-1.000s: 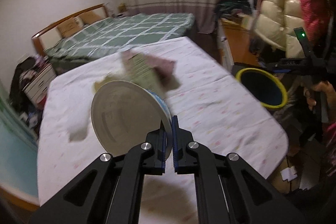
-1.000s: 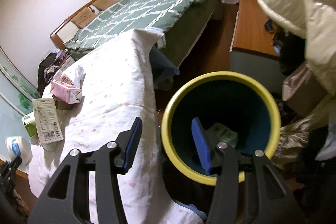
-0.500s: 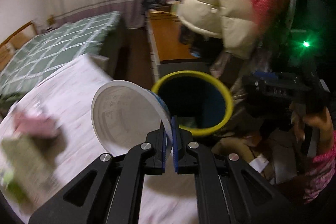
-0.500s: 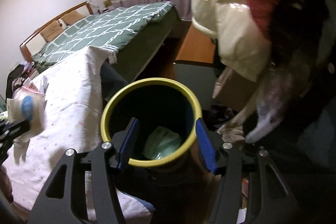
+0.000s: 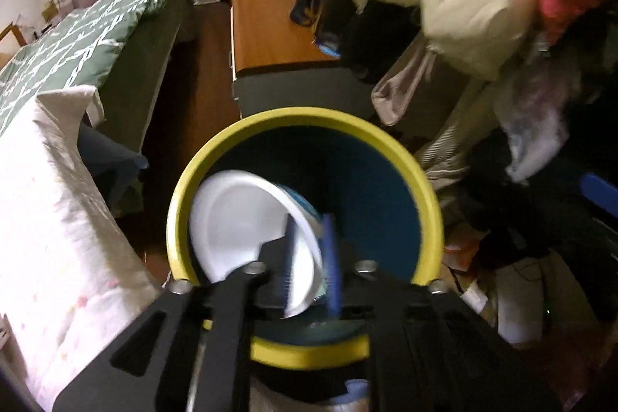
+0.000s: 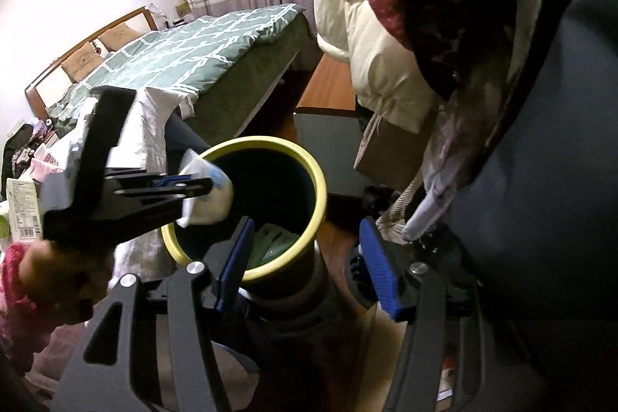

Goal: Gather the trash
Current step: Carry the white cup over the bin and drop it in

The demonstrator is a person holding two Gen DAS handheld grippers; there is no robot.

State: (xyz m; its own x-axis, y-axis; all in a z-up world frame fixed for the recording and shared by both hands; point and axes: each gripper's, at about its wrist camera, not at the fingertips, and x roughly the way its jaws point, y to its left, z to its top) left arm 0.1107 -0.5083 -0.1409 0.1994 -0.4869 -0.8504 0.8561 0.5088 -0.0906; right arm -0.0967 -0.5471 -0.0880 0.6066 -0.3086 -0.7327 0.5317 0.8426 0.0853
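While jaws opening, bowl (image 5: 239, 219) above bin (image 5: 405, 157)

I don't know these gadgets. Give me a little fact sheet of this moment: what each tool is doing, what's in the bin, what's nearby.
left gripper: fingers opening, white paper bowl between them, over the bin's mouth
right gripper: open, empty, straddling the bin's near rim
bin: yellow rim, dark blue inside, on the floor by the white-covered table
already inside: pale green wrapper
still on table: printed packet
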